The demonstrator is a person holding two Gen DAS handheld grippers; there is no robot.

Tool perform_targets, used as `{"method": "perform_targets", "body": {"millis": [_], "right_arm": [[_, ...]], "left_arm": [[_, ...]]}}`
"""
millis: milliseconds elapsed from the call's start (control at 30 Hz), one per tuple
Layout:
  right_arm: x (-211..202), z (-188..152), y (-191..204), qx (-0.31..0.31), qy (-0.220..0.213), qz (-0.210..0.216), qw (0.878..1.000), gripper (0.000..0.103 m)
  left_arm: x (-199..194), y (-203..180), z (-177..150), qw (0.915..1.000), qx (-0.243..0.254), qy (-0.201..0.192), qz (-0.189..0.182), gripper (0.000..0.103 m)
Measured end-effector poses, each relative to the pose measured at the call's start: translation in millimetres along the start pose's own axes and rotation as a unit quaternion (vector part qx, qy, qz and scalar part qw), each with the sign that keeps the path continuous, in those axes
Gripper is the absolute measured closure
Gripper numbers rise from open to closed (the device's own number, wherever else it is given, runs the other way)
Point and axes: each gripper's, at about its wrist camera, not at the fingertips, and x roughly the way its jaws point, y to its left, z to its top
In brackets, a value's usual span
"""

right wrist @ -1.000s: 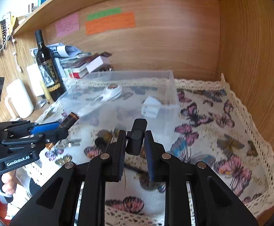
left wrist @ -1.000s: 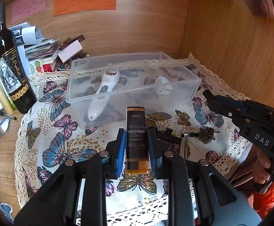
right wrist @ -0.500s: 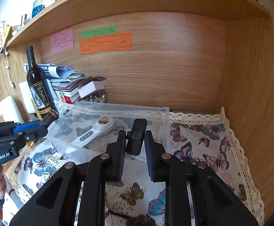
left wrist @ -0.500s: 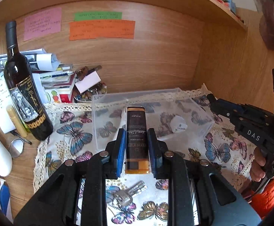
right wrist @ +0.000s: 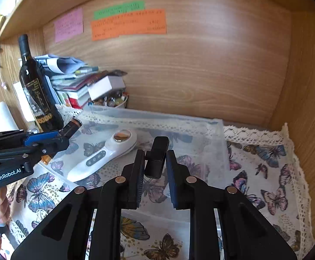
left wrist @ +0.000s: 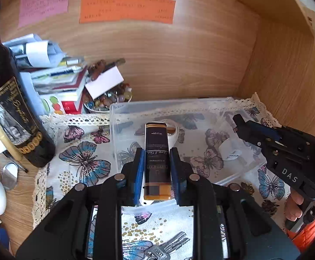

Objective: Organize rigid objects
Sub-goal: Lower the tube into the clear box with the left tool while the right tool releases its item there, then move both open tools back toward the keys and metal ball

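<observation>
Both pairs of jaws are being kept clamped on small things. In the left wrist view, the left gripper [left wrist: 157,169] is being squeezed shut on a dark brown tube [left wrist: 157,158] with a gold end. The tube's long side is being held pointing straight ahead, away from the jaws, with its far end sticking out past the fingertips. In the right wrist view, the right gripper [right wrist: 155,166] is being pressed shut on a small black clip [right wrist: 157,157], which is being held upright between the pads.

Just under and ahead of both grippers, a clear plastic box [right wrist: 219,143] is being looked down into. It is sitting on a butterfly cloth [right wrist: 265,184]. The tube is being held over the near left part of the box, and the black clip is being held over the middle. Both grippers seem about equally near to the box, so either thing could probably be let go first. The tube would likely lie flat, pointing toward the back wall.

Inside the box, a white handheld device [right wrist: 105,156] is lying at a slant, and a small white piece [left wrist: 228,149] is resting on the right side. The tube's tip is being seen right above the white device's round head.

A bunch of keys [left wrist: 159,251] is lying on the cloth, close to the left gripper. Farther back on the left, a wine bottle [right wrist: 37,91] is standing beside a pile of papers [right wrist: 70,80].
</observation>
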Motion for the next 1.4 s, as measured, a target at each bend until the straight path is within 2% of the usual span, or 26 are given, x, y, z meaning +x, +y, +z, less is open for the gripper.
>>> {"method": "perform_targets", "body": {"millis": [233, 300, 533, 633, 733, 833, 933, 1000, 1100, 1200, 1400], "right_arm": [[24.3, -5.2, -1.0, 0.005, 0.037, 0.005, 0.999, 0.085], [27.4, -5.8, -1.0, 0.005, 0.044, 0.007, 0.999, 0.085], [26.7, -5.4, 0.0, 0.0, 0.051, 0.006, 0.999, 0.081], [18.7, -3.4, -0.6, 0.002, 0.04, 0.009, 0.999, 0.073], [7.4, -0.5, -0.3, 0.001, 0.026, 0.008, 1.0, 0.068], [-6.2, 2.2, 0.0, -0.002, 0.01, 0.006, 1.0, 0.063], [-23.7, 3.2, 0.9, -0.007, -0.009, 0.002, 1.0, 0.056], [-35.1, 2.3, 2.2, -0.011, -0.022, -0.003, 1.0, 0.052], [-49.3, -0.6, 3.0, -0.013, -0.034, -0.007, 0.999, 0.048], [-59.1, -6.2, 1.6, -0.012, -0.038, -0.009, 0.999, 0.046], [-71.2, -23.9, -5.5, -0.004, -0.031, -0.017, 0.999, 0.042]], "left_arm": [[20.2, 3.5, -4.0, 0.9998, -0.006, 0.017, -0.007, 0.08], [23.1, 2.2, -4.9, 0.9998, -0.004, 0.018, -0.009, 0.084], [20.3, -3.3, -5.2, 0.9998, 0.004, 0.016, -0.005, 0.083], [12.7, -4.2, -4.5, 0.9999, 0.004, 0.008, -0.007, 0.075], [1.4, -5.4, -4.7, 1.0, 0.002, -0.002, -0.008, 0.071], [-12.3, -6.4, -5.6, 0.9999, 0.0, -0.015, -0.007, 0.063], [-27.9, -8.1, -8.5, 0.9995, 0.001, -0.032, 0.001, 0.05], [-38.4, -8.4, -12.1, 0.9991, -0.001, -0.041, 0.006, 0.037], [-51.8, -7.2, -19.8, 0.9987, -0.006, -0.049, 0.014, 0.026], [-60.5, -4.4, -31.1, 0.9987, -0.01, -0.045, 0.024, 0.019], [-60.5, -0.3, -59.6, 0.9991, -0.013, -0.009, 0.039, 0.019]]}}
